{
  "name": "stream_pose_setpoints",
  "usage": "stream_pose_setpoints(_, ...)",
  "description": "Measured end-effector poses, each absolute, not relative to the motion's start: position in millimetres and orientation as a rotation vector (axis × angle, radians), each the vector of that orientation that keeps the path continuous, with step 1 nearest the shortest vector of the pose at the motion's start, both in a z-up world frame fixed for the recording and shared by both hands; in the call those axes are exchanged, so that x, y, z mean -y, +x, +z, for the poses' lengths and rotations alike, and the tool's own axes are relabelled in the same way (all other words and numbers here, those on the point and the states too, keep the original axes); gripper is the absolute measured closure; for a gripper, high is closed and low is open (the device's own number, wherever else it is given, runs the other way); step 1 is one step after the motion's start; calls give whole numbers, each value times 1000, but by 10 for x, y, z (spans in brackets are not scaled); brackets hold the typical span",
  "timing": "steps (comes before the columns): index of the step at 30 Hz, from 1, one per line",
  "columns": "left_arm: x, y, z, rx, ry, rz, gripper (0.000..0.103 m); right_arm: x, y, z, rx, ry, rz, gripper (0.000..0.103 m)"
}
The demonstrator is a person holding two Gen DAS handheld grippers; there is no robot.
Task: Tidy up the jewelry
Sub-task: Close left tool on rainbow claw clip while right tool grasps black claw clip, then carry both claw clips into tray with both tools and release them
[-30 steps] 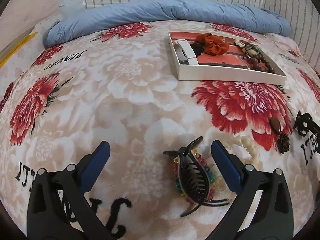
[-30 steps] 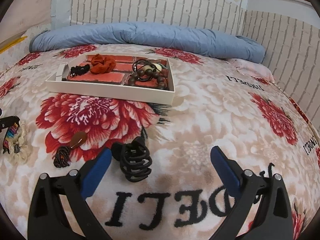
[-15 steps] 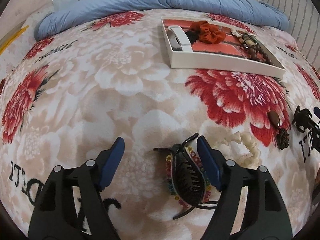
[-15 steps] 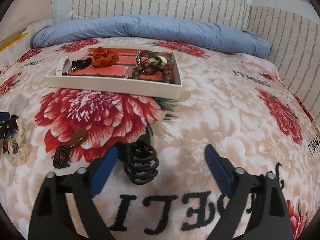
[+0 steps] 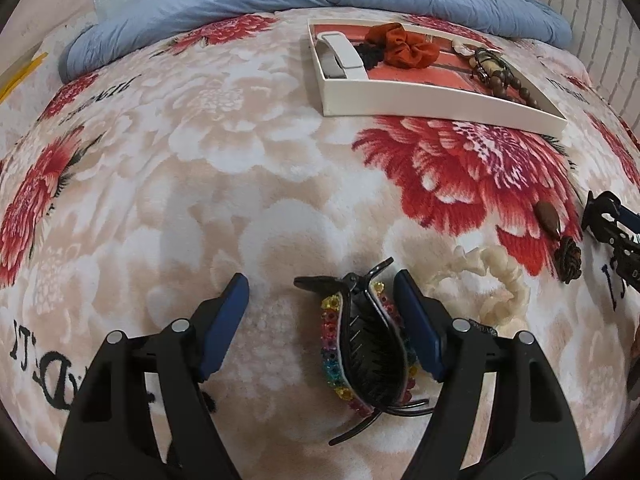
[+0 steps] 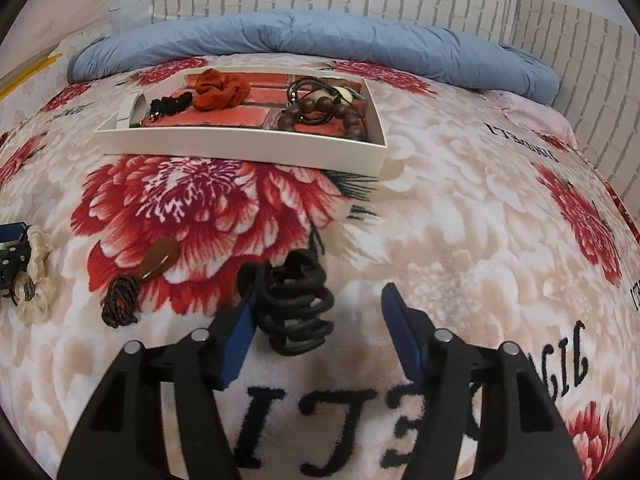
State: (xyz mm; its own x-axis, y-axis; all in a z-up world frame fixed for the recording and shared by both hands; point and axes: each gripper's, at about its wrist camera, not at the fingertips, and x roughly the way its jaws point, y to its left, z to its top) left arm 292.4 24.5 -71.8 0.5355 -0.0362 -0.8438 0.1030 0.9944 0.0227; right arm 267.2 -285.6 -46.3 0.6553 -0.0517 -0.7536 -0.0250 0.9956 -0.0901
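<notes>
Both tongs stand apart on the bed. The left tongs straddle the rainbow claw clip, touching its right side; the right tongs straddle the black claw clip. Centre each clip, squeeze its body, then carry it to the far tray.

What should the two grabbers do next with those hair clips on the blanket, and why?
Probably close both. The left gripper is open around the rainbow claw clip, which lies against its right finger; the right gripper is open around the black claw clip, beside its left finger. Neither is gripped yet, and the tray waits beyond.
</notes>
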Motion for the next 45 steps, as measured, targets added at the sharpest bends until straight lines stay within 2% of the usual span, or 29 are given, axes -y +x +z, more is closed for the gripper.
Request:
stream_pose_setpoints(4, -217, 2887, -729, -1008, 82, -74, 30, 2854, 2667, -464, -857, -93, -9, 44)
stream_pose_setpoints(8, -221, 2873, -731, -1006, 79, -74, 31, 2831, 2669, -457, -856, -96, 8, 57)
stream_pose_setpoints(9, -220, 2871, -728, -1005, 77, -75, 33, 2825, 2668, -455, -856, -97, 15, 62)
stream_pose_setpoints(11, -205, 2865, -713, -1004, 82, -79, 37, 2798, 2664, -448, -852, -104, 26, 67)
stream_pose_setpoints(14, -190, 2854, -679, -1001, 71, -99, 54, 2790, 2658, -438, -846, -104, 28, 67)
stream_pose_setpoints(35, -279, 2821, -482, -923, 43, -79, 60, 2864, 2608, -289, -767, -74, 26, 67)
stream_pose_setpoints(45, -355, 2737, -291, -804, 19, -70, 64, 2934, 2613, -187, -723, -58, 27, 67)
